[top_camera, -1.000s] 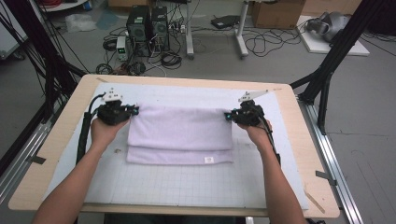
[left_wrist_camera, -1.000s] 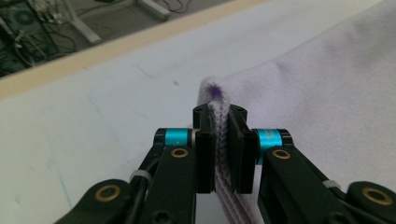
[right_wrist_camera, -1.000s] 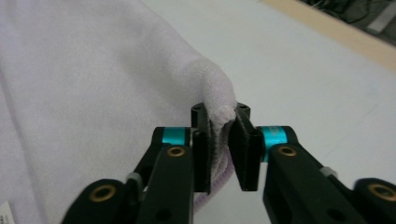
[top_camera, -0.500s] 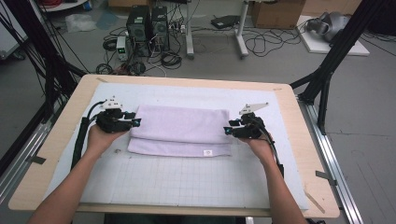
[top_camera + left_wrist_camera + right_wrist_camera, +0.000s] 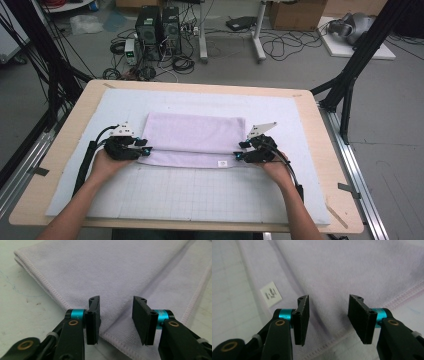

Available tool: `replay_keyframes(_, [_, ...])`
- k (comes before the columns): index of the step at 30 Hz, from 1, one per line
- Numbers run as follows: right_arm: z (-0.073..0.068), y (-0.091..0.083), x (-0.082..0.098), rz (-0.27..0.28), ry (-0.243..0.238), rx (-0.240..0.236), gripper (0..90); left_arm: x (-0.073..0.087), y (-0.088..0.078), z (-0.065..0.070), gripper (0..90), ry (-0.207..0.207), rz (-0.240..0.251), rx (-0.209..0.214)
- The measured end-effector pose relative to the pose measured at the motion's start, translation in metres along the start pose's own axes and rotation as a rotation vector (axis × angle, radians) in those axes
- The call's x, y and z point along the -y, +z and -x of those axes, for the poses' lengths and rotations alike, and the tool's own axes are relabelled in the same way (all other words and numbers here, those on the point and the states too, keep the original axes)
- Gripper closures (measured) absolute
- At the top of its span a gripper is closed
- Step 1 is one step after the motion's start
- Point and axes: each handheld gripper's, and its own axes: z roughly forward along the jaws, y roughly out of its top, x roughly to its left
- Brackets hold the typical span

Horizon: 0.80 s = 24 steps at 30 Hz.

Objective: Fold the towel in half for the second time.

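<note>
While the folded lilac towel [image 5: 192,137] lies flat, long axis running left to right, the left gripper [image 5: 141,148] and right gripper [image 5: 241,151] have just been opening, jaws parted, nothing clamped between them.

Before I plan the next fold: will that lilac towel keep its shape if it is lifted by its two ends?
Probably not. The folded lilac towel lies flat and soft on the mat, so it would likely sag in the middle. Its loose layers may slide apart. It looks thin, so probably light.
</note>
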Motion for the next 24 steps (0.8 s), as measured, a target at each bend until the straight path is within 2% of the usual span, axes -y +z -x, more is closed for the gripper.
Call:
replay_keyframes(2, [0.001,0.004,0.001,-0.011,-0.001,0.007,57.9,0.0,0.003,0.001,64.6,0.019,-0.007,-0.025])
replay_keyframes(4, [0.0,0.003,0.0,-0.007,-0.012,0.024,73.4,-0.001,0.002,0.001,76.0,0.028,-0.009,-0.048])
replay_keyframes(5, [0.001,0.004,0.0,-0.005,-0.005,0.014,80.3,-0.001,0.001,0.001,82.9,0.017,-0.001,-0.047])
replay_keyframes(7, [0.002,0.002,-0.003,-0.004,0.007,0.008,84.9,-0.003,-0.003,0.0,86.4,0.008,0.016,-0.058])
replay_keyframes(9, [0.001,-0.002,-0.005,0.009,0.008,0.011,85.7,-0.006,-0.009,0.002,86.8,0.01,0.04,-0.065])
replay_keyframes(12, [-0.001,-0.014,-0.007,0.058,0.01,0.004,85.9,-0.011,-0.022,0.006,86.9,0.02,0.072,-0.064])
replay_keyframes(15, [-0.009,-0.031,-0.009,0.095,0.005,-0.013,86.1,-0.015,-0.037,0.013,87.1,0.039,0.103,-0.056])
replay_keyframes(17, [-0.016,-0.039,-0.009,0.094,-0.01,-0.025,86.1,-0.012,-0.046,0.022,87.1,0.053,0.109,-0.04])
replay_keyframes(18, [-0.02,-0.042,-0.007,0.089,-0.017,-0.033,86.0,-0.012,-0.046,0.022,87.1,0.053,0.109,-0.04])
replay_keyframes(19, [-0.025,-0.044,-0.004,0.09,-0.029,-0.034,85.9,-0.003,-0.052,0.033,86.9,0.069,0.101,-0.005])
replay_keyframes(20, [-0.027,-0.046,0.001,0.089,-0.023,-0.051,85.1,0.003,-0.053,0.038,86.1,0.075,0.083,0.009])
replay_keyframes(21, [-0.029,-0.045,0.006,0.08,-0.004,-0.086,80.0,0.009,-0.054,0.042,82.5,0.071,0.068,0.018])
replay_keyframes(22, [-0.031,-0.044,0.01,0.076,0.014,-0.097,71.5,0.013,-0.053,0.044,73.8,0.07,0.05,0.012])
replay_keyframes(23, [-0.032,-0.043,0.014,0.079,0.022,-0.1,69.5,0.017,-0.052,0.045,65.3,0.064,0.041,0.006])
replay_keyframes(24, [-0.032,-0.043,0.017,0.098,0.03,-0.108,67.1,0.019,-0.05,0.043,62.8,0.054,0.034,-0.001])
